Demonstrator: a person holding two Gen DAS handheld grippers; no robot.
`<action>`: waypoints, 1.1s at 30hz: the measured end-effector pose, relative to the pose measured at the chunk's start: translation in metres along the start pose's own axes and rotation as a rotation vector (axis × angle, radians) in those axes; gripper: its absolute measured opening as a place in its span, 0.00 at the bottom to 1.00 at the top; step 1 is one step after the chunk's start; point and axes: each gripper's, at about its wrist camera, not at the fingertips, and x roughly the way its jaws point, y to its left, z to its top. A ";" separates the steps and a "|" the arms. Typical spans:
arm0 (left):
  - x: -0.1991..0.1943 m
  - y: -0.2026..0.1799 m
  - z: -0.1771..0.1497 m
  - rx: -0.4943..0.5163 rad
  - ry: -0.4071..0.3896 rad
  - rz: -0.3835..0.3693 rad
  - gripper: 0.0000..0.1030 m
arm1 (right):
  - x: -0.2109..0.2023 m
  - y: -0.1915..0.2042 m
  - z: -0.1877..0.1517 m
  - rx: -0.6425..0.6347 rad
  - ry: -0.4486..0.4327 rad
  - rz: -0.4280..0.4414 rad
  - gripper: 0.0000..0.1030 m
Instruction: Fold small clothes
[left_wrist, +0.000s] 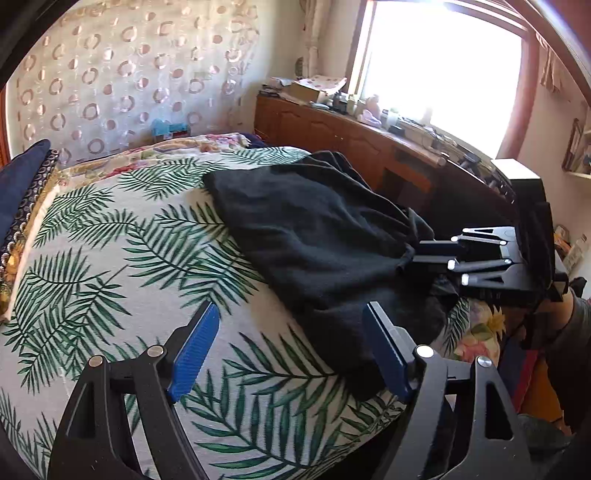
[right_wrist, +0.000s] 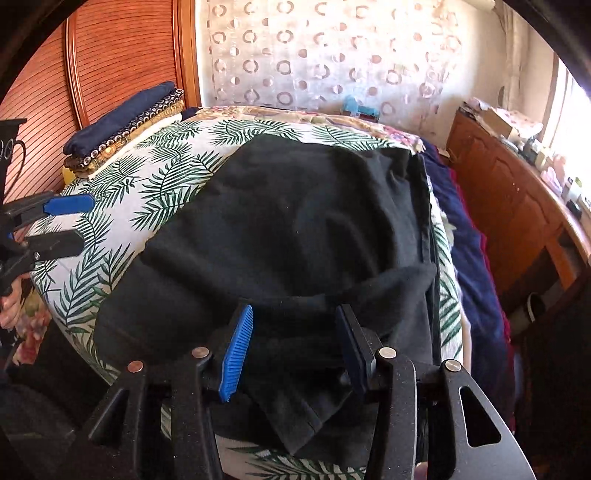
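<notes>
Now, garment: black garment (left_wrist: 314, 236) lies rumpled on the far-right part of the bed, with one edge hanging over the right side.
Right tool: right gripper (right_wrist: 295, 312) has its pads pinched on a raised fold of the garment's near edge; the cloth bunches toward its tips.
Left tool: left gripper (left_wrist: 290, 314) has its jaws spread wide and nothing between them. It hangs over the cover, with one blue pad (left_wrist: 386, 350) just beside the garment's near corner.
Container: cardboard box (left_wrist: 304, 92) sits on the sideboard with patterned paper over it; its contents cannot be made out.
Surface: leaf-print bedspread (left_wrist: 110, 258), white with green fronds, lies over a floral quilt (left_wrist: 166, 147) that shows at the far edge.
Bed head: stack of folded fabrics (right_wrist: 125, 118), navy on top, rests against a slatted wooden panel (right_wrist: 110, 55).
Room: wooden sideboard (left_wrist: 332, 129) runs along the right, crowded with small items, under a bright window (left_wrist: 443, 66).
Far wall: sheer curtain (left_wrist: 110, 74) with a ring pattern.
</notes>
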 end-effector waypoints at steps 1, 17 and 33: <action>0.001 -0.001 -0.001 0.003 0.003 -0.001 0.78 | -0.004 -0.002 -0.003 -0.002 0.000 -0.005 0.05; 0.025 -0.015 -0.008 0.011 0.072 -0.029 0.78 | -0.065 -0.020 -0.036 0.103 -0.109 -0.029 0.19; 0.040 -0.018 -0.021 0.007 0.127 -0.027 0.78 | -0.053 -0.005 -0.049 0.078 -0.119 -0.099 0.13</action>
